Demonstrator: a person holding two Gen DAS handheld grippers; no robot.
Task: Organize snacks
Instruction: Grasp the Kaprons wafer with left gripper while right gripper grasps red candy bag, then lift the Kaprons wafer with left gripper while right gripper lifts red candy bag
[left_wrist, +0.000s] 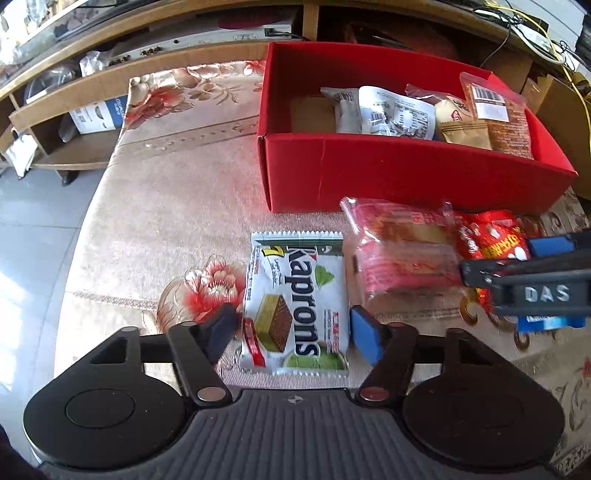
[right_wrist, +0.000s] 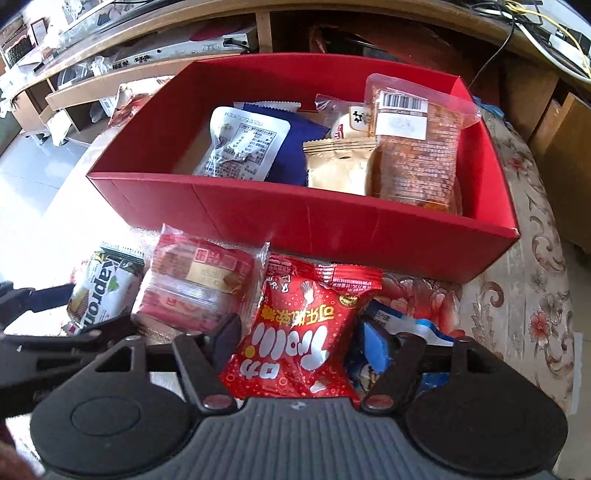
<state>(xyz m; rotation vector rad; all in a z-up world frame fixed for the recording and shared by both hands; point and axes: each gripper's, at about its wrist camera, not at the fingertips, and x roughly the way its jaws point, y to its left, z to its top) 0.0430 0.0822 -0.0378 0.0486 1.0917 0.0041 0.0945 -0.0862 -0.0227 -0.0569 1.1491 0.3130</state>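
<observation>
A red box (left_wrist: 369, 173) (right_wrist: 295, 218) on the floral table holds several snack packs. In front of it lie a white Kaprons wafer pack (left_wrist: 295, 306) (right_wrist: 99, 291), a clear pink cake pack (left_wrist: 402, 254) (right_wrist: 199, 288), a red candy bag (left_wrist: 491, 240) (right_wrist: 299, 339) and a blue pack (right_wrist: 410, 328). My left gripper (left_wrist: 293, 334) is open with its fingers on either side of the Kaprons pack. My right gripper (right_wrist: 301, 345) is open and straddles the red candy bag; it also shows in the left wrist view (left_wrist: 532, 266).
A wooden shelf unit (left_wrist: 74, 96) with electronics and clutter stands behind the table. Cables (right_wrist: 535, 22) hang at the back right. Tiled floor (left_wrist: 29, 206) lies beyond the table's left edge.
</observation>
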